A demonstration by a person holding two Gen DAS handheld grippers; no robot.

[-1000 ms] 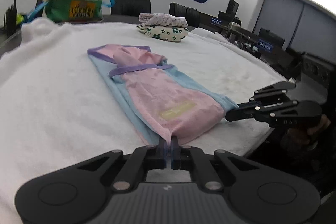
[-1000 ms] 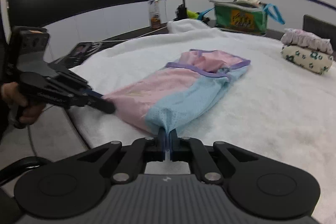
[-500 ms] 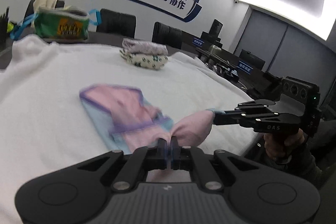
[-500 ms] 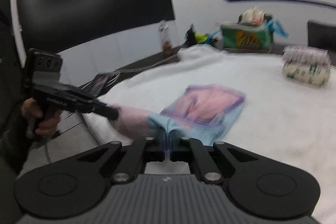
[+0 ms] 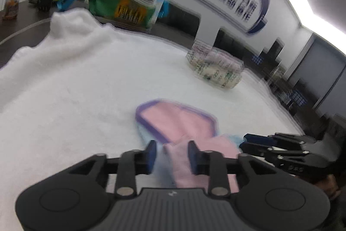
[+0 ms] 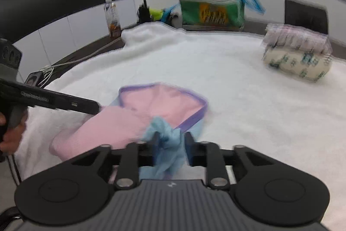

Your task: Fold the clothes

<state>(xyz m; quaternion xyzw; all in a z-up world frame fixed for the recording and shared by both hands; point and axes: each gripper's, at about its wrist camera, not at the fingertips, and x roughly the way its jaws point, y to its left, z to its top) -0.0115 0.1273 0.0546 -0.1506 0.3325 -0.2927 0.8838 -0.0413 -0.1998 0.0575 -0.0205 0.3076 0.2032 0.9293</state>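
A pink and light-blue garment (image 5: 177, 120) with purple trim lies doubled over on the white towel (image 5: 64, 90). My left gripper (image 5: 172, 153) has its jaws opening; the pink hem sits loosely between the fingers, with a gap on each side. In the right wrist view the garment (image 6: 160, 101) shows its purple-edged end farthest from me. My right gripper (image 6: 172, 142) is also opening, with a bunch of blue cloth between its fingers. Each gripper appears in the other's view: the right gripper (image 5: 244, 141) at the garment's right side, the left gripper (image 6: 97, 106) at its left.
A stack of folded clothes (image 6: 296, 57) lies at the far right of the towel (image 6: 237, 90). A green bag (image 6: 212, 12), a bottle (image 6: 112, 16) and dark items stand behind it. The table edge with cables runs at the left. A person's hand (image 6: 10, 133) holds the left gripper.
Both grippers lifted the near hem and carried it forward over the garment, which now lies folded roughly in half. Both sets of jaws went from shut to parted.
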